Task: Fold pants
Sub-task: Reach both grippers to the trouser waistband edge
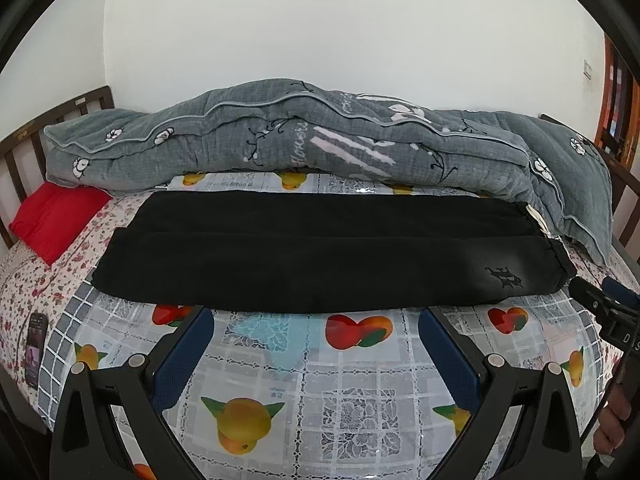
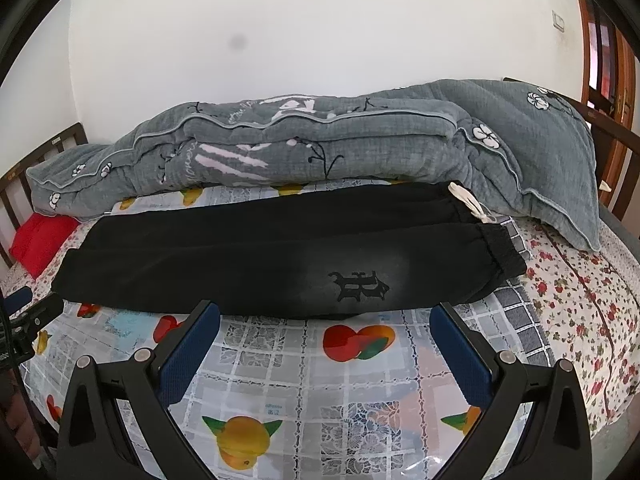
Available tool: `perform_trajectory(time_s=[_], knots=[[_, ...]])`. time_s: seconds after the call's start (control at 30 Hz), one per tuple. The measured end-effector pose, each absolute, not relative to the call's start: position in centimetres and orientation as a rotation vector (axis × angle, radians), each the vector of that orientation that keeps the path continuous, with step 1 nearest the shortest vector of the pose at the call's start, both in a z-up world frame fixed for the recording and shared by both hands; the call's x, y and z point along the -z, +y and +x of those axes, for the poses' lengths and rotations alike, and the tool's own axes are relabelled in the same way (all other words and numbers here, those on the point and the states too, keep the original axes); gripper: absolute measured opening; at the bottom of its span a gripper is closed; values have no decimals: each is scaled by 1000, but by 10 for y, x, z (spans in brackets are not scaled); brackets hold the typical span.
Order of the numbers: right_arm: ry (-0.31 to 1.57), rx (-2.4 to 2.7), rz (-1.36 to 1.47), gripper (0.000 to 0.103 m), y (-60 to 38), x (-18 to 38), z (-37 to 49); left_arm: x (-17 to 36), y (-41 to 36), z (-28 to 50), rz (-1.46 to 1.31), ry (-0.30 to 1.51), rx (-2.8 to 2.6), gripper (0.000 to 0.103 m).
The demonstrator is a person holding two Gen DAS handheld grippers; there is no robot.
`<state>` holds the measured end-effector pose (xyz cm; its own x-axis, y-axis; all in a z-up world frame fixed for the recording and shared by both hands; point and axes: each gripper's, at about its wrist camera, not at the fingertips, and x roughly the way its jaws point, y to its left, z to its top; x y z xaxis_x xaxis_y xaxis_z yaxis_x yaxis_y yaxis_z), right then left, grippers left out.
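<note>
The pants (image 2: 256, 256) are matt black cloth, soft-looking. Under them, a glossy cover (image 2: 320, 384), probably plastic. Behind the pants, a crinkled grey cloth quilt (image 2: 360, 140). Gripper pads (image 2: 188, 356) are textured blue.

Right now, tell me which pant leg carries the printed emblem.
The near pant leg, closest to both open grippers; its emblem sits by the cuff. The far leg is plain.

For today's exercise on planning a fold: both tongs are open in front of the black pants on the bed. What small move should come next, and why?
Probably ease the right tongs forward onto the near edge of the black pants by the cuff. Both the right and left tongs are open and hold nothing, and the pants lie flat lengthwise, so a cross fold needs an end gripped first.
</note>
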<state>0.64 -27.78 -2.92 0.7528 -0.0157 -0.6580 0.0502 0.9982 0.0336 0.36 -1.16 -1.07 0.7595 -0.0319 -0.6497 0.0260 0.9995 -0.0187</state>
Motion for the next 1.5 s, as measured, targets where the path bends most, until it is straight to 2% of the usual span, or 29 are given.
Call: perform_trajectory(time_s=[0.2, 0.47, 0.63, 0.8, 1.0, 1.07, 1.13, 1.23, 1.3, 1.37, 1.5], knots=[[734, -48, 130, 103, -282, 33, -7, 3, -11, -9, 15, 654, 26, 103], [717, 38, 102, 102, -295, 22, -45, 14, 7, -36, -70, 736, 91, 103], [693, 23, 75, 99, -298, 18, -65, 20, 33, -57, -139, 720, 68, 102], [719, 14, 12, 98, -298, 28, -65, 30, 57, -60, -102, 734, 1, 102], [738, 35, -22, 97, -308, 53, -47, 59, 91, -41, -216, 790, -85, 100], [731, 33, -14, 94, -313, 65, -34, 70, 99, -34, -240, 793, -75, 100], [751, 23, 21, 85, -318, 79, -18, 81, 107, -25, -272, 803, -56, 100], [802, 7, 84, 79, -328, 99, 6, 98, 124, -9, -378, 805, -14, 100], [818, 7, 113, 76, -335, 111, 20, 115, 138, 9, -465, 812, 11, 98], [822, 25, 147, 74, -344, 120, 33, 127, 146, 26, -501, 829, 10, 89], [835, 27, 266, 73, -369, 135, 62, 149, 161, 63, -530, 876, -12, 82]])
